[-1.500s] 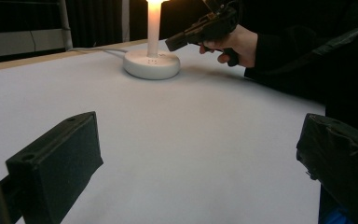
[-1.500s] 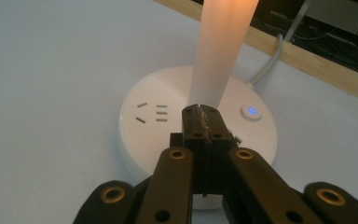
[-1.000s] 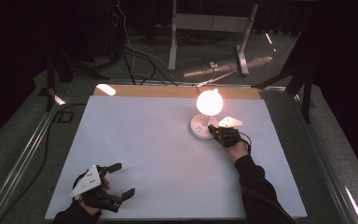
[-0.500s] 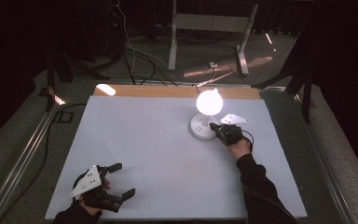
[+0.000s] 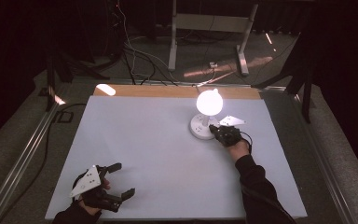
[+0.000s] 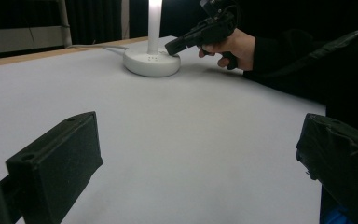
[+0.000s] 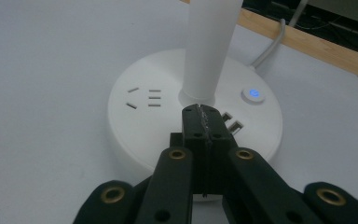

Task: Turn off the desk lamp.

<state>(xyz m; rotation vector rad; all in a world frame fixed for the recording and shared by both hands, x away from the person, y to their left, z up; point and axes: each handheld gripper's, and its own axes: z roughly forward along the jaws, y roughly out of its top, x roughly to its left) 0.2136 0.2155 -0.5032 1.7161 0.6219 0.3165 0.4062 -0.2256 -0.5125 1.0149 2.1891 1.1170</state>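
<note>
Your right gripper [image 7: 204,116] has its jaws pressed together on nothing, forming one blunt tip, apparently suited to pressing a control. It hangs over the lamp base [image 5: 202,127], which stands at the table's [image 5: 144,140] far right. The tip sits beside the stem [image 7: 211,46]; the blue-lit button [image 7: 253,94] lies near it, untouched. Your left gripper [image 5: 114,184], jaws spread wide and empty, rests well apart at the near left corner.

Overhead plus tong-mounted cameras (lamp [image 5: 205,122] shared)
</note>
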